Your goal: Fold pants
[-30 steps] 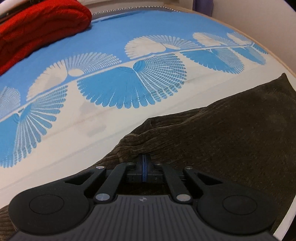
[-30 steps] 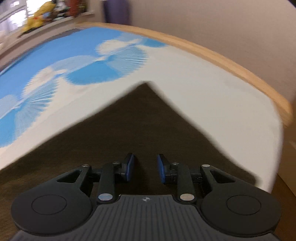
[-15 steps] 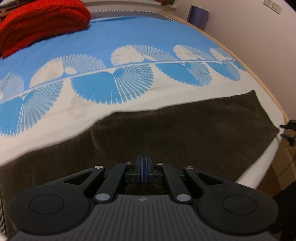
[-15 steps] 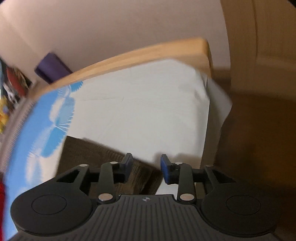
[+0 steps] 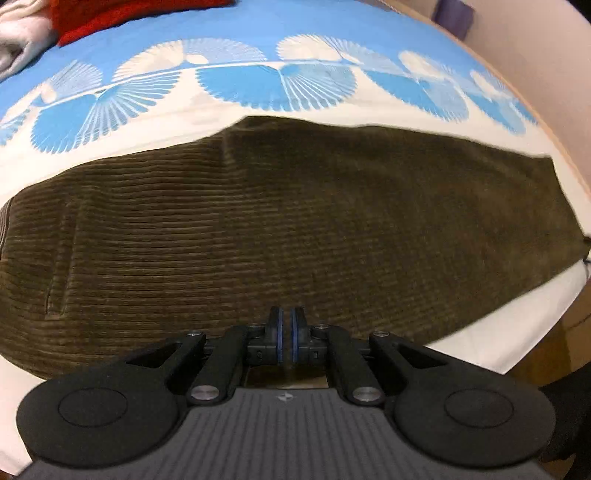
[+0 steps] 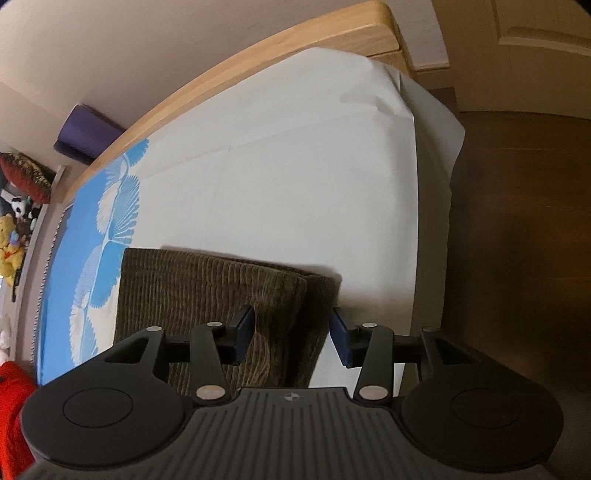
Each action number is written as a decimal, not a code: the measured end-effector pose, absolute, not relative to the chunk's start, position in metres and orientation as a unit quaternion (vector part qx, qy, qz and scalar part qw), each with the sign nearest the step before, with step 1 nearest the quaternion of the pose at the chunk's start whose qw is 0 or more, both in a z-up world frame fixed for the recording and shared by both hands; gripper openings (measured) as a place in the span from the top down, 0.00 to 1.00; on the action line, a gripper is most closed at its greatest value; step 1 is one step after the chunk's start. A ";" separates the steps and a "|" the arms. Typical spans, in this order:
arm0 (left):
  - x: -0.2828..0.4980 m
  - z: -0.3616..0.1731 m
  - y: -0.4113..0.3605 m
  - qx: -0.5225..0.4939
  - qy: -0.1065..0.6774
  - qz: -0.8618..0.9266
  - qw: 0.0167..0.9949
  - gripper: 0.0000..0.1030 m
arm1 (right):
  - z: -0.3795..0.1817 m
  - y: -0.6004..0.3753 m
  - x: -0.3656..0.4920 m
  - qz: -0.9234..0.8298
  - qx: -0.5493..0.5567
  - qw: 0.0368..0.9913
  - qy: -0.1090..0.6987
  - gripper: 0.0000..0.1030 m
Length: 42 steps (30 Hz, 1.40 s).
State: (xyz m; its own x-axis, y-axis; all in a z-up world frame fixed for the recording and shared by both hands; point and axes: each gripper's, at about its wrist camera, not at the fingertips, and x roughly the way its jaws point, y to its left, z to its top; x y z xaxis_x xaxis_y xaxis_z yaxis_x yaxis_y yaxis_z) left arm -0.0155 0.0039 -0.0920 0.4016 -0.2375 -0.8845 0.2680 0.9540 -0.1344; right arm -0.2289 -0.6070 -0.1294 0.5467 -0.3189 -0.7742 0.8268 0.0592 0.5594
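Note:
Dark olive corduroy pants (image 5: pixel 295 229) lie flat across the white part of the bed sheet (image 5: pixel 480 347), their length running left to right. My left gripper (image 5: pixel 287 332) is shut at the near long edge of the pants, its blue pads pressed together on the cloth there. In the right wrist view the folded end of the pants (image 6: pixel 207 295) lies near the bed's corner. My right gripper (image 6: pixel 291 336) straddles that end, and its jaws are opening. The cloth sits between the pads, and the right pad (image 6: pixel 340 339) stands clear of it.
A red knit garment (image 5: pixel 110 14) and white cloth (image 5: pixel 18 37) lie at the far left of the bed. The wooden bed frame (image 6: pixel 258 55) runs along the far side beside a purple object (image 6: pixel 85 136). Brown floor (image 6: pixel 517 258) lies past the bed's corner. Plush toys (image 6: pixel 11 240) sit far left.
The pants went from bunched and lifted to spread flat along the bed. My left gripper drew back toward their near edge. My right gripper rolled, moved to the pants' end and opened wider.

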 end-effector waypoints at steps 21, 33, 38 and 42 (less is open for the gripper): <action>-0.005 -0.116 0.018 -0.001 0.583 -0.123 0.803 0.93 | -0.100 -0.593 -0.221 -0.436 0.480 0.721 0.243 0.79; -0.002 -0.081 0.029 -0.018 0.532 -0.110 0.840 0.93 | 0.015 -0.501 -0.151 -0.348 0.245 0.879 0.216 0.82; -0.001 -0.069 0.050 -0.037 0.517 -0.096 0.850 0.93 | 0.077 -0.309 -0.119 -0.147 -0.001 0.976 0.160 0.82; -0.004 -0.067 0.070 -0.052 0.517 -0.086 0.850 0.93 | 0.051 -0.165 -0.126 0.017 -0.092 0.980 0.174 0.81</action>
